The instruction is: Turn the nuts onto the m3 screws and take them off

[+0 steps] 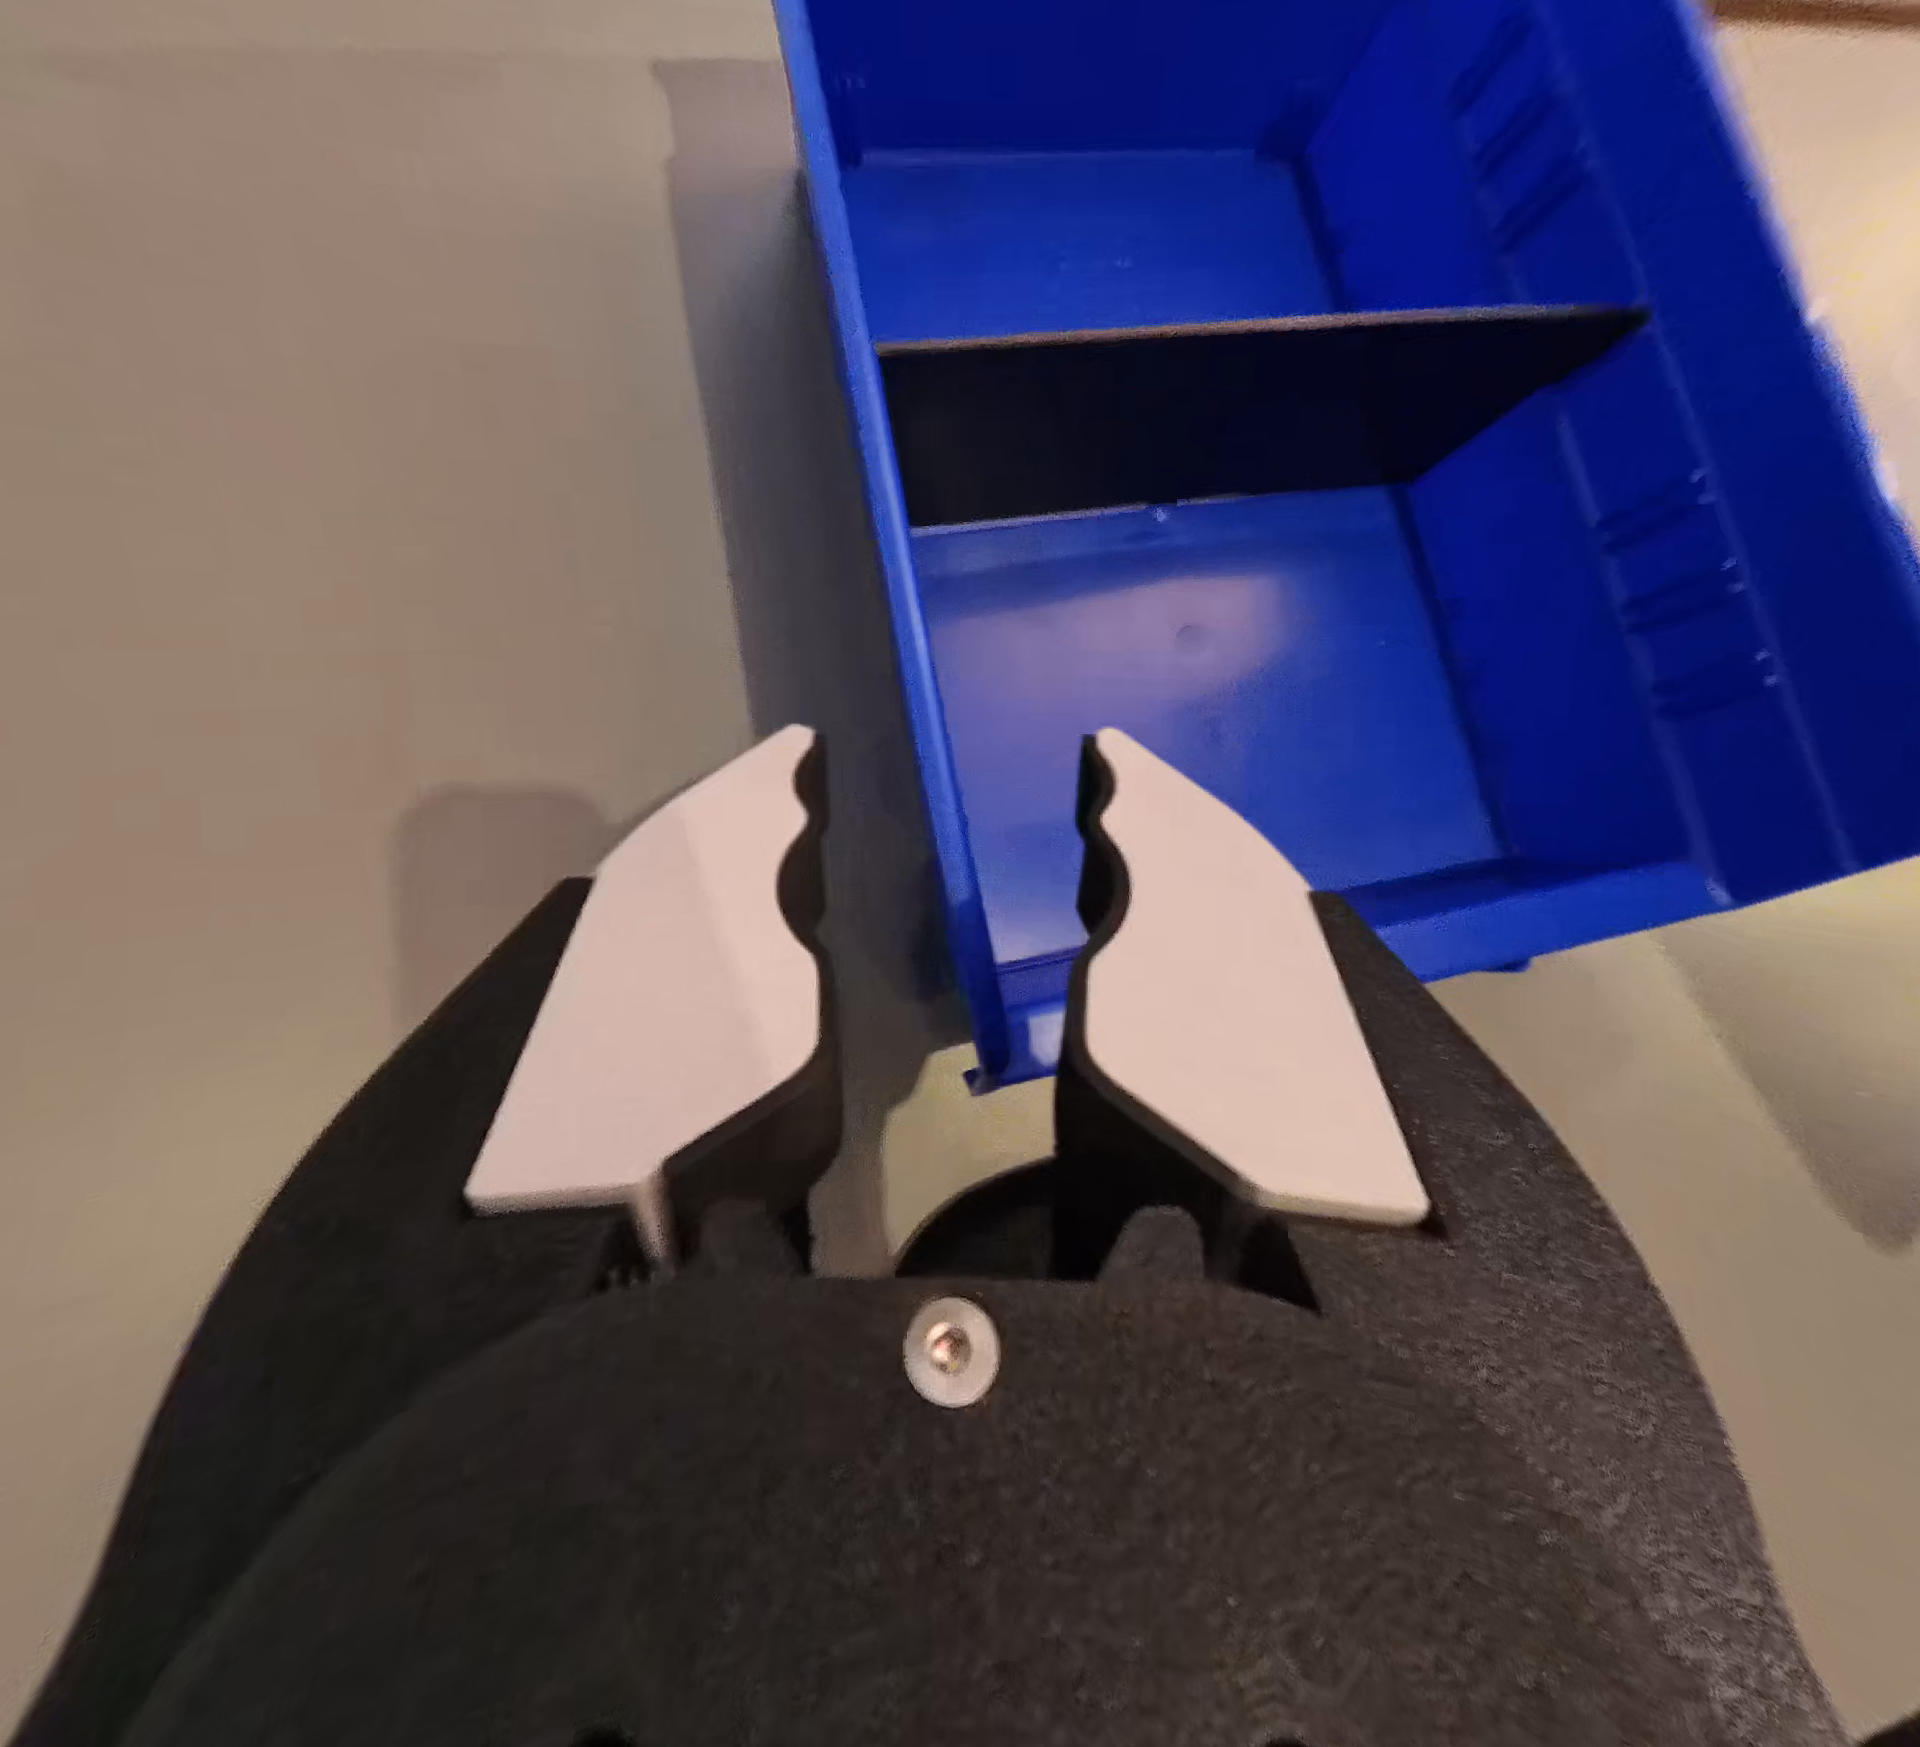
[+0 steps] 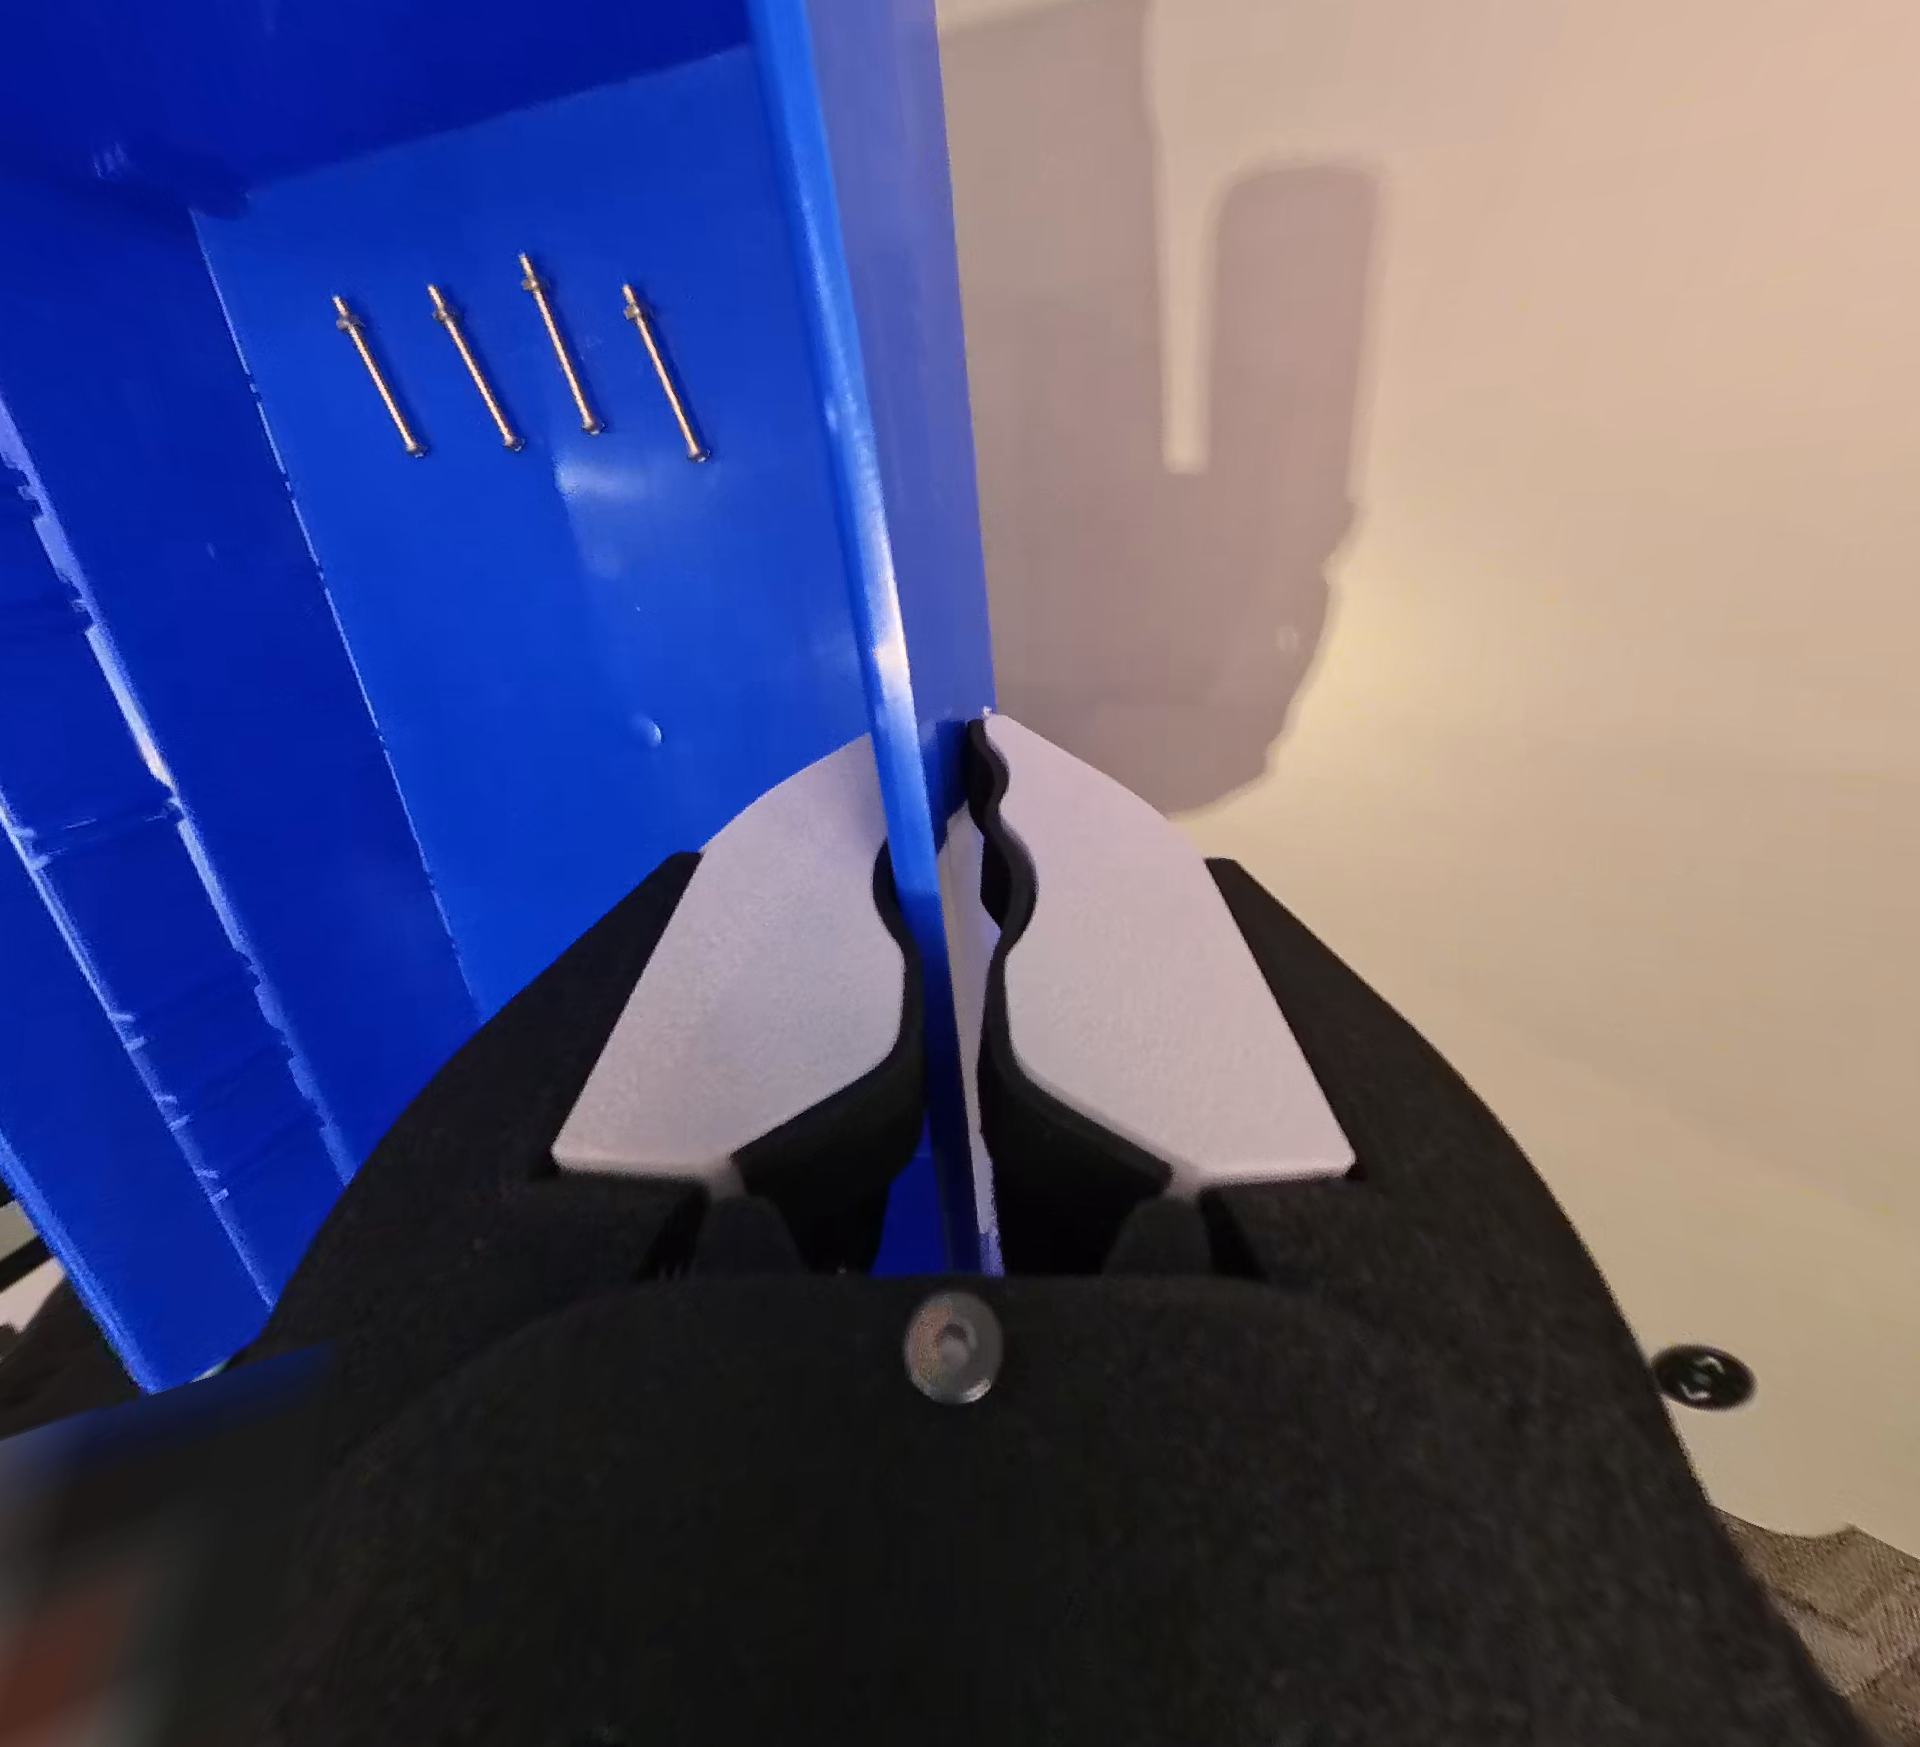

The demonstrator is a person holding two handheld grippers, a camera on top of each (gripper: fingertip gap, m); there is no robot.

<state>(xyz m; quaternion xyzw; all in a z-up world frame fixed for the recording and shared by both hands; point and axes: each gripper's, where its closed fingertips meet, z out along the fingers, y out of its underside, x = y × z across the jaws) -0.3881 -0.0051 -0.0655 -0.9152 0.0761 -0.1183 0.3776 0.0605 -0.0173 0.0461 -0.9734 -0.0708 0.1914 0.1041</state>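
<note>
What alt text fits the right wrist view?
The right gripper is shut on the side wall of a blue bin, one finger inside and one outside. Four long thin screws lie side by side on the bin's floor, each with a small nut near one end. A pale table lies beyond.

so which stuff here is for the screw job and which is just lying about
For the job:
- four long screws, a nut near one end of each
- blue bin, its wall clamped by the right gripper
- left gripper, open

Lying about:
- black divider
- small black fitting on the table
</note>
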